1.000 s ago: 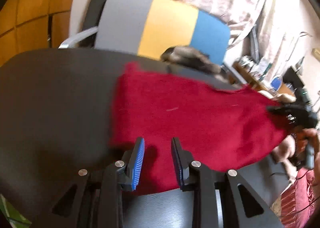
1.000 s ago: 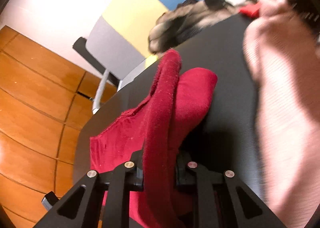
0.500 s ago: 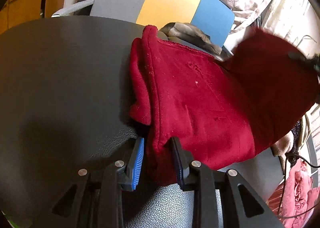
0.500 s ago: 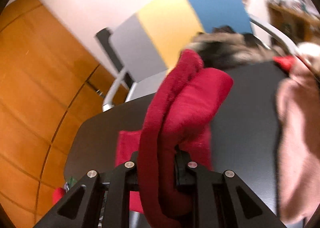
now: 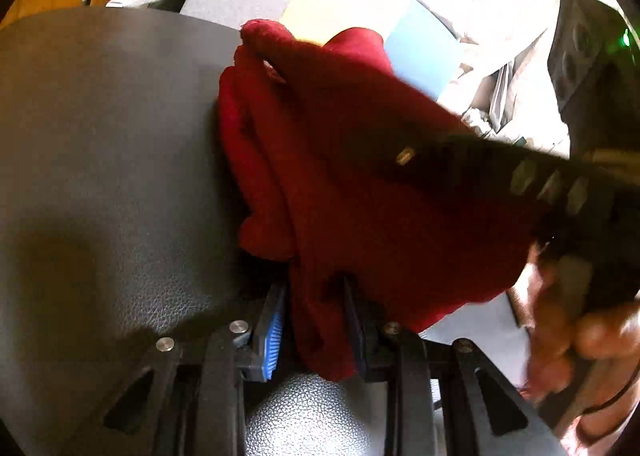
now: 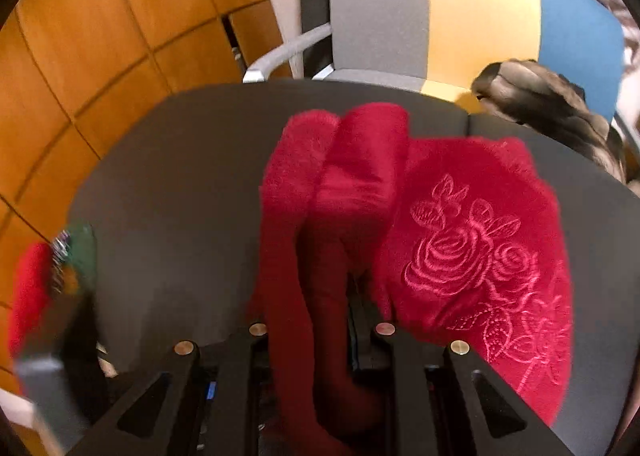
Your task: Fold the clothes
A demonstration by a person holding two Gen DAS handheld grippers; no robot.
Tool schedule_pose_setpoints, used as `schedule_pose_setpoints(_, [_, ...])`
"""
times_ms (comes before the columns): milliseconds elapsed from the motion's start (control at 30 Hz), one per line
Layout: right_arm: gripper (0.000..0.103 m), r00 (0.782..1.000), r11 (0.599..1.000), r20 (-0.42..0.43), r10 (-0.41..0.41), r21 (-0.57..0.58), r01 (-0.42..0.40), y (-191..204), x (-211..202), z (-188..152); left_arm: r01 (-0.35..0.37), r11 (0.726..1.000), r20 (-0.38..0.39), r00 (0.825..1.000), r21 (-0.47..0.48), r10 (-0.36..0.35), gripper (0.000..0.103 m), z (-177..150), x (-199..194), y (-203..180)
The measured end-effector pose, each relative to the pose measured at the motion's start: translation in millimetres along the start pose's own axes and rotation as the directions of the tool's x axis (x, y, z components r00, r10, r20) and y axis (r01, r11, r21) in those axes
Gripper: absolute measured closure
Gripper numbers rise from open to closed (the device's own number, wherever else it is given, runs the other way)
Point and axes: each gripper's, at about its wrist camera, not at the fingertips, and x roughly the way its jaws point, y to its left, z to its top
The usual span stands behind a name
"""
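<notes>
Red plush garment [image 6: 472, 240], one item, lay on the dark leather-grain table [image 5: 104, 144] and was partly lifted, its folds bunched toward the centre. Surface: fleecy pile, with a rose motif stitched or embossed in lighter thread on the panel at right in the right wrist view. Two thick rolled edges rose from the right gripper [image 6: 320, 320], whose jaws were closed tight on a gathered band of the cloth. The left gripper [image 5: 314, 320] likewise clamped a fold of the same garment [image 5: 360, 184], blue pad on one side, jaws narrowed onto the fabric.

Step in hand, by judgement: a fold in progress, one edge being carried across the body of the garment, both holds close together.

Next move, by judgement: laying the carried edge down flat and aligned, then letting go without dragging the layers askew; the thick pile may spring back.

Also present: a chair [image 6: 440, 16] in grey, yellow and blue behind the table, a dark furry item [image 6: 552, 112] beside it, and wooden panelling [image 6: 120, 36].
</notes>
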Motion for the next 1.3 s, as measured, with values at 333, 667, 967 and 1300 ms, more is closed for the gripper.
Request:
schedule_pose_setpoints(333, [0.048, 0.994, 0.996, 0.067, 0.087, -0.039, -0.085, 7.4, -3.1, -23.6, 0.169, 0.965, 0.084, 0.984, -0.199, -0.155, 0.076, -29.3, -38.5, 30.9])
schedule_pose_setpoints(667, [0.06, 0.967, 0.972, 0.253, 0.01, 0.226, -0.069, -77.0, -74.7, -72.0, 0.342, 0.904, 0.194, 0.935, -0.255, -0.299, 0.074, -20.7, -71.1, 13.5])
schedule_pose_setpoints(967, [0.064, 0.971, 0.987, 0.228, 0.066, 0.125, -0.096, -63.2, -55.3, -67.8, 0.425, 0.831, 0.228, 0.903, -0.359, -0.363, 0.072, -6.1, -60.5, 11.9])
schedule_pose_setpoints(1300, [0.066, 0.995, 0.922, 0.088, -0.053, -0.379, 0.082, 17.4, 4.8, -88.3, 0.349, 0.831, 0.05, 0.93, -0.434, -0.365, 0.06, 8.1, -28.3, 3.0])
